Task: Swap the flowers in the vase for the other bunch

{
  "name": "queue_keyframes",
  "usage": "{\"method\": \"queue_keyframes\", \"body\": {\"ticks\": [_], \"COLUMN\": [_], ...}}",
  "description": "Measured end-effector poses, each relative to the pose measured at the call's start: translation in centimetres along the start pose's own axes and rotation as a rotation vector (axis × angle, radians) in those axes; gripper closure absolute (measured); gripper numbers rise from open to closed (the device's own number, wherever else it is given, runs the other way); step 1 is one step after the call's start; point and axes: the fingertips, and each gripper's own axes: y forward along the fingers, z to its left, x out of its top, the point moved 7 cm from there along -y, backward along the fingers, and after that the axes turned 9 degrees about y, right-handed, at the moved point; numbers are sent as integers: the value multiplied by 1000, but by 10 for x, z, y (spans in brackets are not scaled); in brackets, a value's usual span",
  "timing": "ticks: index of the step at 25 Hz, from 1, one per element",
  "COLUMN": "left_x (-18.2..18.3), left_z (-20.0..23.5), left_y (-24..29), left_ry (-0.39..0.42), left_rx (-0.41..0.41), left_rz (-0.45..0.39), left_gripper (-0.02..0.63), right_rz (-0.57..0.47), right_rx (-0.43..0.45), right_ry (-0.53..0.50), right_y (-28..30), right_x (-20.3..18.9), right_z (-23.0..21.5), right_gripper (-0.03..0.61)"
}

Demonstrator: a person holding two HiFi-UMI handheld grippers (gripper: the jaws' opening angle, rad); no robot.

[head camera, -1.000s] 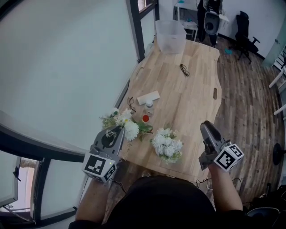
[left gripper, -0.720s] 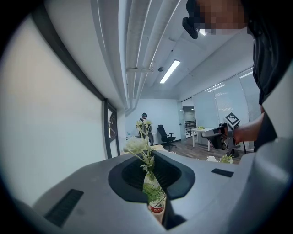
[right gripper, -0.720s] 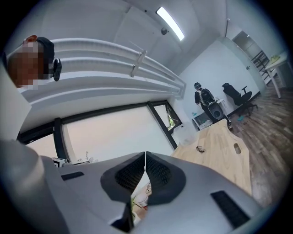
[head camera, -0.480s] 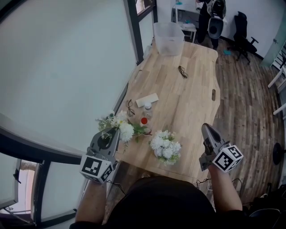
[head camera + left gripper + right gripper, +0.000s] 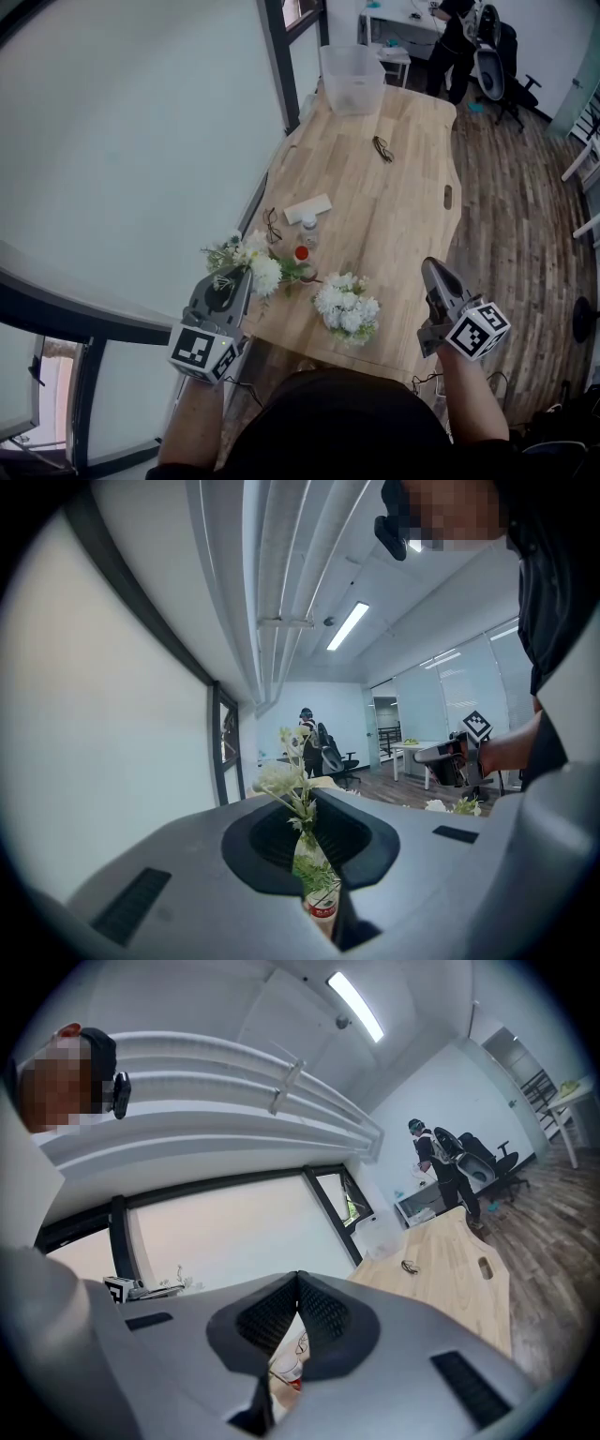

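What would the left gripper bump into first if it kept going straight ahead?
Most likely the white flowers standing in the bottle, right ahead of the shut left gripper. How far off they are is hard to tell.

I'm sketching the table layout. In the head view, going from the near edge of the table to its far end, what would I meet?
loose white flower bunch → white folded paper → black glasses → clear plastic bin
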Motion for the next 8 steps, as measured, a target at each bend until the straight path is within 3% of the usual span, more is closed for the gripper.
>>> {"method": "queue_keyframes", "body": {"ticks": [8], "left_x": [-2], "left_z": [0], "left_y": [-1], "left_ry": [-3], "left_rx": [0], "left_rz": [5], "left_gripper": [591], "right_rz": [6], "right_rx": [2], "right_ry": [-5], "right_y": [1], "right_x": [0], "right_z": [1], "right_gripper": [552]}}
